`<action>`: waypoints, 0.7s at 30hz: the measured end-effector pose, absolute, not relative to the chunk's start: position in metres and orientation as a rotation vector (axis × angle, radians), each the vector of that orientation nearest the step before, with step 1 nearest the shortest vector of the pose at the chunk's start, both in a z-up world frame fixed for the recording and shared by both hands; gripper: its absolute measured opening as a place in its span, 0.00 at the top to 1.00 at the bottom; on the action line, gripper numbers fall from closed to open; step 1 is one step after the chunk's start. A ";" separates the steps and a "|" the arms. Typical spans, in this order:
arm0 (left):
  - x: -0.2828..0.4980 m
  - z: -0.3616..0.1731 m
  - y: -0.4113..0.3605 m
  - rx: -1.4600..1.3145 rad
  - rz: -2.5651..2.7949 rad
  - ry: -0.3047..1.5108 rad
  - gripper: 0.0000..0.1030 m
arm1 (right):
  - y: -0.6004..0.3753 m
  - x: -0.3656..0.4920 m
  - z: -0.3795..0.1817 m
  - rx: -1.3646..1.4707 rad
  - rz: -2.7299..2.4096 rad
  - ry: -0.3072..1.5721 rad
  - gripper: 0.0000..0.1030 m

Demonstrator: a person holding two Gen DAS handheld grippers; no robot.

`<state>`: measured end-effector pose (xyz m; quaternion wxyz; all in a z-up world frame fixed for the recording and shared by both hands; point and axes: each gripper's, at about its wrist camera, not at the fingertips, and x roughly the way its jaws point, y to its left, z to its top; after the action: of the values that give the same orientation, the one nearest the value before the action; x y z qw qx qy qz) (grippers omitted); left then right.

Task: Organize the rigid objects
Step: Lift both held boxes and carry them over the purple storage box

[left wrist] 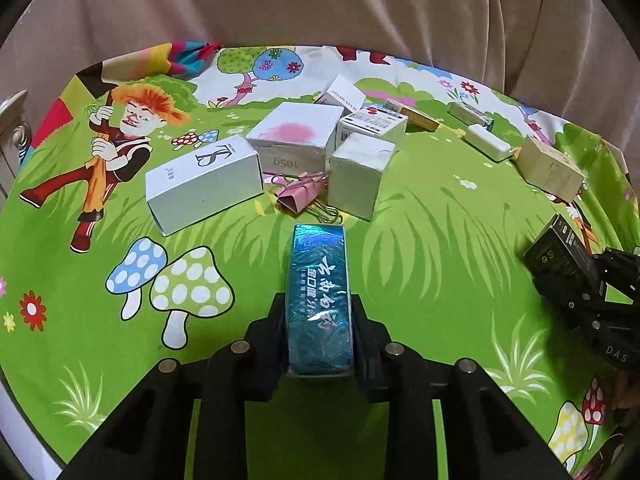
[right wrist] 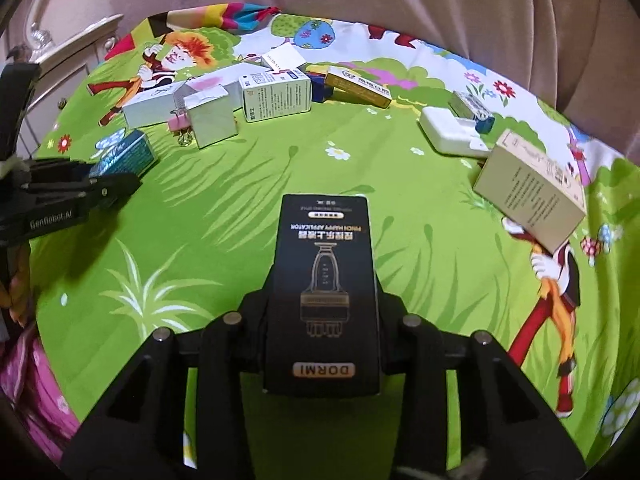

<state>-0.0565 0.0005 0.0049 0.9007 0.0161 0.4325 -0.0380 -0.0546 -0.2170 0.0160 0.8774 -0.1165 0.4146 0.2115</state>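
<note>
My left gripper (left wrist: 319,332) is shut on a shiny blue box (left wrist: 320,292), held lengthwise just above the green cartoon cloth (left wrist: 420,248); it also shows at the left of the right wrist view (right wrist: 124,156). My right gripper (right wrist: 322,320) is shut on a black DORMI box (right wrist: 324,288), seen at the right edge of the left wrist view (left wrist: 560,264). A cluster of white boxes (left wrist: 296,136) and a pink binder clip (left wrist: 298,196) lie just beyond the blue box.
A yellow box (right wrist: 358,86), a white charger (right wrist: 450,132) and a beige box (right wrist: 530,190) lie to the right. A beige curtain (left wrist: 320,4) hangs behind the table. A white cabinet (right wrist: 68,56) stands at the left.
</note>
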 end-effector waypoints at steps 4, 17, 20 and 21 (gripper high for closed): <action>-0.058 0.006 0.000 0.039 -0.081 0.894 0.71 | -0.217 -0.055 0.017 -0.226 0.427 0.868 0.59; -0.113 0.108 -0.041 -0.003 -0.208 0.638 0.71 | -0.232 -0.135 0.081 -0.053 0.339 0.565 0.59; -0.149 0.160 -0.065 0.067 -0.229 0.443 0.71 | -0.246 -0.166 0.130 -0.039 0.299 0.368 0.59; -0.163 0.175 -0.073 0.086 -0.236 0.380 0.71 | -0.253 -0.183 0.153 -0.029 0.277 0.269 0.59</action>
<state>-0.1628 -0.0730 0.1749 0.9742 0.0429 0.1882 -0.1171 -0.1828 -0.2527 0.1530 0.9813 -0.0144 0.1336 0.1375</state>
